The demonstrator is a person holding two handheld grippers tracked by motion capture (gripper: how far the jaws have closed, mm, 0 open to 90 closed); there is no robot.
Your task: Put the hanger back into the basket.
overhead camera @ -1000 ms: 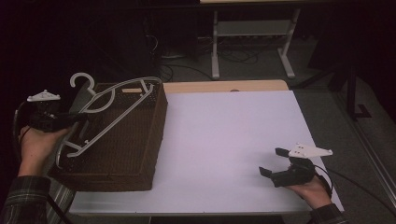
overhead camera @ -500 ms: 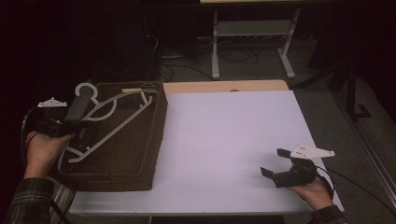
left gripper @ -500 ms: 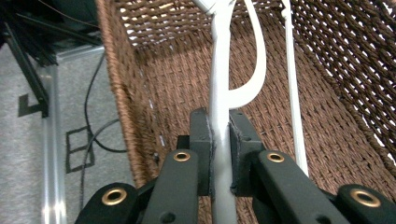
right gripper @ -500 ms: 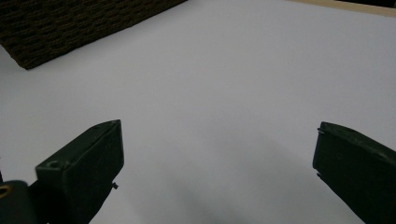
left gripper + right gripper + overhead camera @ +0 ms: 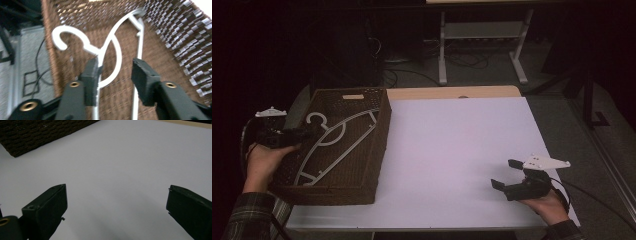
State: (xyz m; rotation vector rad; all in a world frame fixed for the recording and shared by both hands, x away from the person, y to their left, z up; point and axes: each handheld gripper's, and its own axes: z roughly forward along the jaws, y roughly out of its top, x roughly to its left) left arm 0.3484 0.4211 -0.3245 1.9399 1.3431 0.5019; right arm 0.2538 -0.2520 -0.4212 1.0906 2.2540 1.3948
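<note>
The hanger (image 5: 117,53) lies in the basket (image 5: 362,175), its neck probably touching one jaw of the released left claw (image 5: 115,75). Back straight out without snagging it.

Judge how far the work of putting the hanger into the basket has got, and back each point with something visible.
Done: the white hanger lies inside the wicker basket. In hand: the left gripper is at the hanger's neck, jaws apart, one touching it. Left: probably only drawing that gripper clear. The right gripper rests open on the table.
</note>
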